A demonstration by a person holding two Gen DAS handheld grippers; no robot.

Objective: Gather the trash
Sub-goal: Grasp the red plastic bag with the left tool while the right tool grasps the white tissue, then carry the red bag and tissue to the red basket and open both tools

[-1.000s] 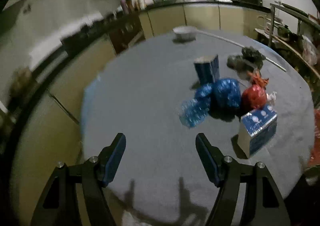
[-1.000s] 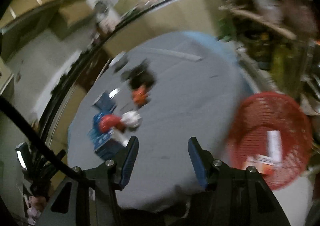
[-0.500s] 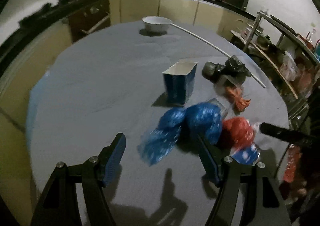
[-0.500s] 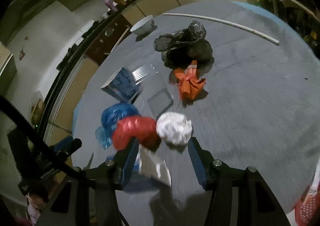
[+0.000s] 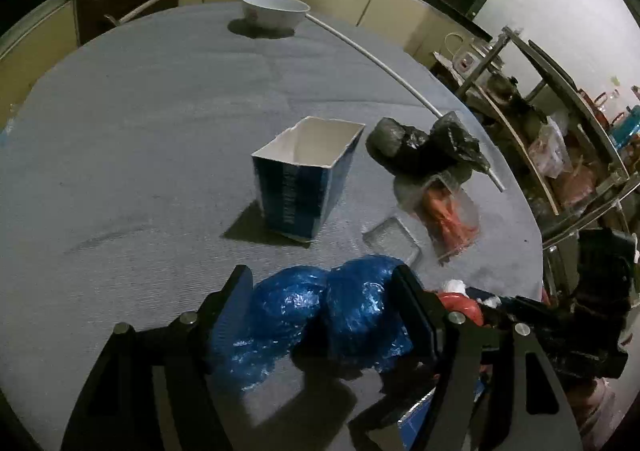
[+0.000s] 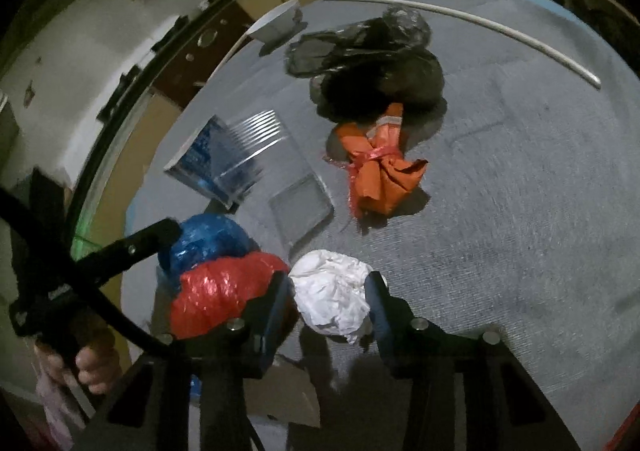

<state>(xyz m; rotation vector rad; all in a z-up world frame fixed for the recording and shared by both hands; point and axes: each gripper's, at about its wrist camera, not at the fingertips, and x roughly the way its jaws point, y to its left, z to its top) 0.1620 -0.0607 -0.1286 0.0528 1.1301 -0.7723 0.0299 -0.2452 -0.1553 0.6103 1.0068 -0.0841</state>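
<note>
Right now the right gripper (image 6: 330, 301) is straddling the white crumpled wad (image 6: 330, 297), which is sitting directly between its two fingers, and the jaws are closing on it; whether the pads are already biting into the paper I cannot tell. Just to the left of its left finger the red foil bundle (image 6: 222, 291) is pressing against the finger's outer face, so it is lying outside the bite.

Meanwhile the left gripper (image 5: 324, 317) is hanging with its jaws spread around the blue foil bundle (image 5: 320, 319). That bundle is lying crosswise, its long axis running from one finger toward the other, and its two lobes are filling nearly the whole gap. Its right end looks to be touching the right finger, though a real pinch is not showing. So each hand is already placed over its own piece, and the judgement is that closing, not reaching, is what the next move is turning on.

Farther ahead of the left fingers the blue carton (image 5: 306, 181) is standing upright with its top open and its white inside showing nothing. Beyond the right fingers a clear plastic tray (image 6: 302, 205) is lying flat and looks bare, then the orange bag (image 6: 380, 175), then the black bag (image 6: 376, 71). Farthest off, the white bowl (image 5: 275, 10) is sitting near the table's (image 5: 140, 123) far edge, its inside hidden.
</note>
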